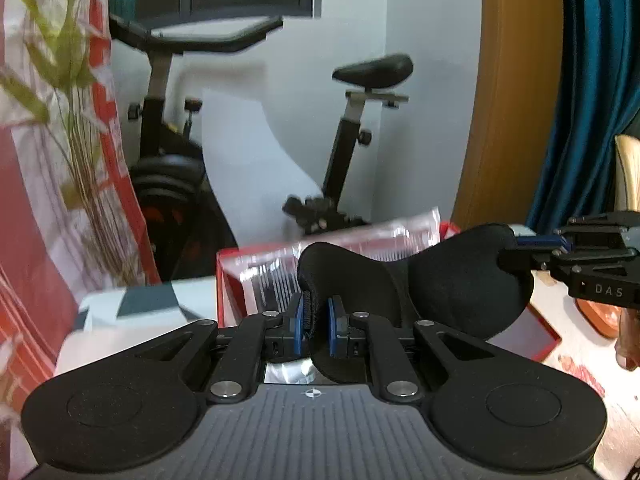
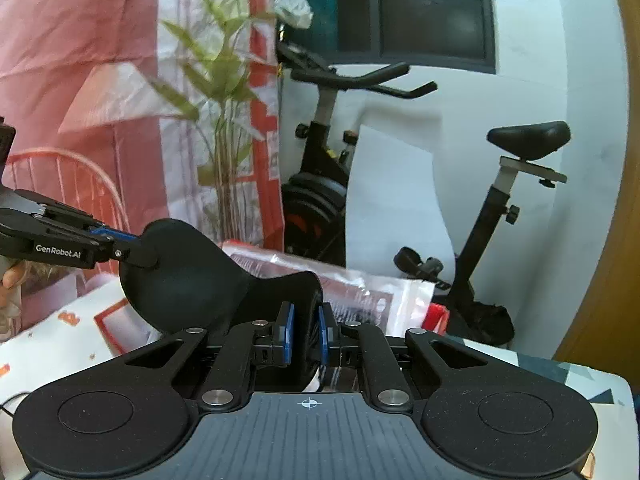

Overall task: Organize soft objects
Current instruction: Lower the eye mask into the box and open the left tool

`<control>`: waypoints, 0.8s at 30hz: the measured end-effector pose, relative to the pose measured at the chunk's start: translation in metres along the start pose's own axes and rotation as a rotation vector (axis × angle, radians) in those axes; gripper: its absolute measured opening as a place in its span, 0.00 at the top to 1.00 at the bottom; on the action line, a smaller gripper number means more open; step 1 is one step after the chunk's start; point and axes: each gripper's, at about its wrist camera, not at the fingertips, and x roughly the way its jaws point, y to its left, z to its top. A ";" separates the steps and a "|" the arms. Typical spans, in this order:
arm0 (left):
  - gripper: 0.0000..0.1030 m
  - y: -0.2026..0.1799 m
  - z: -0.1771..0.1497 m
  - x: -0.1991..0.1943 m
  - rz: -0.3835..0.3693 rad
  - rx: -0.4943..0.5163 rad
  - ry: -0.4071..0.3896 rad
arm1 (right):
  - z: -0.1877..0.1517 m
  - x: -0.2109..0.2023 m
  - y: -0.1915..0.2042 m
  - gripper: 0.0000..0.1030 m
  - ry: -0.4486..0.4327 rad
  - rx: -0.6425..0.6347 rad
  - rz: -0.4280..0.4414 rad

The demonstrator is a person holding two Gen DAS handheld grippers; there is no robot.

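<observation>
A black padded eye mask (image 1: 460,280) hangs stretched in the air between my two grippers. My left gripper (image 1: 316,328) is shut on one end of it, where its strap shows between the blue pads. My right gripper (image 2: 306,336) is shut on the other end. Each gripper also shows in the other view: the right gripper (image 1: 532,246) at the right edge of the left wrist view, the left gripper (image 2: 128,246) at the left of the right wrist view. The mask (image 2: 188,276) hangs above a table with a white patterned cloth (image 2: 60,344).
A red-edged box (image 1: 528,340) and a crinkly clear packet (image 1: 360,252) lie on the table under the mask. An exercise bike (image 2: 320,184) stands behind by the white wall. A leafy plant (image 2: 224,92), a red-and-white hanging sheet, a pink wire chair (image 2: 80,184) and a blue curtain (image 1: 580,100) surround the table.
</observation>
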 end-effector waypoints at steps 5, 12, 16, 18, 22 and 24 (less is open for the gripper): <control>0.87 0.005 -0.005 0.011 -0.004 0.009 0.047 | -0.005 0.002 -0.011 0.89 -0.004 0.018 0.005; 0.87 0.011 -0.036 0.028 -0.043 0.026 0.211 | -0.025 0.014 0.000 0.88 0.114 -0.023 0.057; 0.87 0.024 -0.042 0.041 -0.046 -0.045 0.266 | -0.033 0.025 0.003 0.88 0.193 -0.020 0.072; 0.87 0.025 -0.044 0.047 -0.047 -0.057 0.287 | -0.035 0.031 0.002 0.88 0.218 -0.001 0.074; 0.85 0.022 -0.048 0.052 -0.038 -0.037 0.313 | -0.036 0.040 -0.001 0.88 0.260 0.039 0.079; 0.81 0.025 -0.048 0.051 -0.046 -0.041 0.317 | -0.037 0.042 -0.003 0.88 0.276 0.058 0.079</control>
